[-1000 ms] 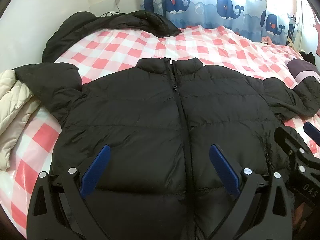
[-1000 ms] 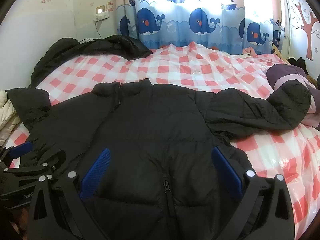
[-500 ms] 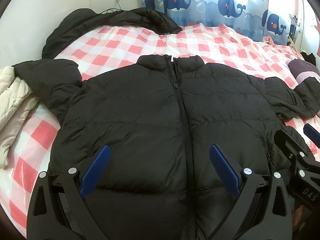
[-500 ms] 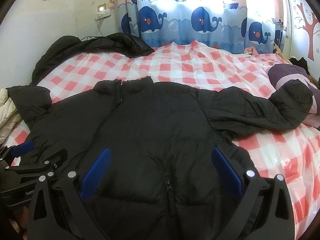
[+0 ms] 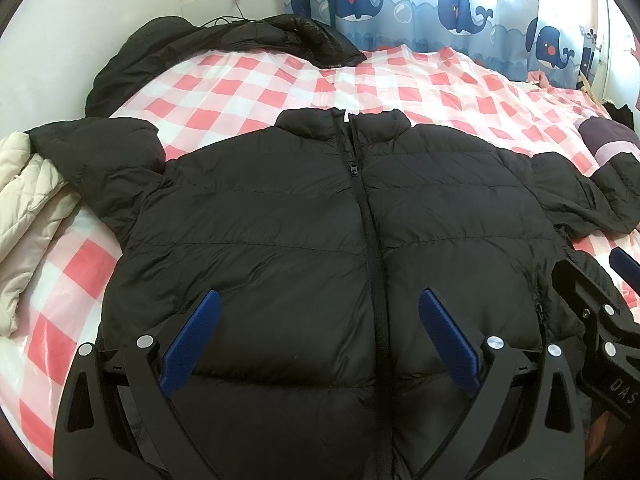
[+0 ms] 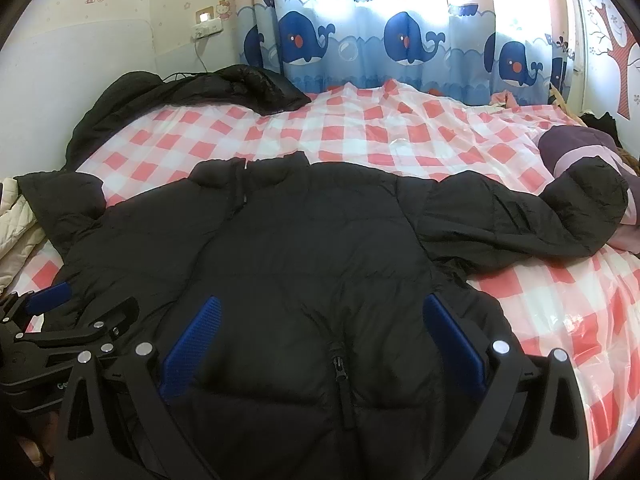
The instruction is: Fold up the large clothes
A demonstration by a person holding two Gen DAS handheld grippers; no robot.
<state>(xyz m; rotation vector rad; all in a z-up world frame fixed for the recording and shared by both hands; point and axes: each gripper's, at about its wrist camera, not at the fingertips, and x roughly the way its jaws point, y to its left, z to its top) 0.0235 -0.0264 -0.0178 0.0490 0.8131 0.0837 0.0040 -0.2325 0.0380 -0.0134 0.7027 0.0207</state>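
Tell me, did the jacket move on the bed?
No. The jacket has not slid: its collar meets the same squares of the checked cover, and its sleeve still lies against the purple garment.

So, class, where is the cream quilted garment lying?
In the left wrist view, the cream quilted garment lies at the bed's left edge, partly under the black puffer jacket's sleeve.

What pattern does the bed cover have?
Pink-and-white checks on the bed cover, clearest in the right wrist view.

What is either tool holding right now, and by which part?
Nothing. The left tool and the right tool are both open above the black puffer jacket, which lies flat on the bed.
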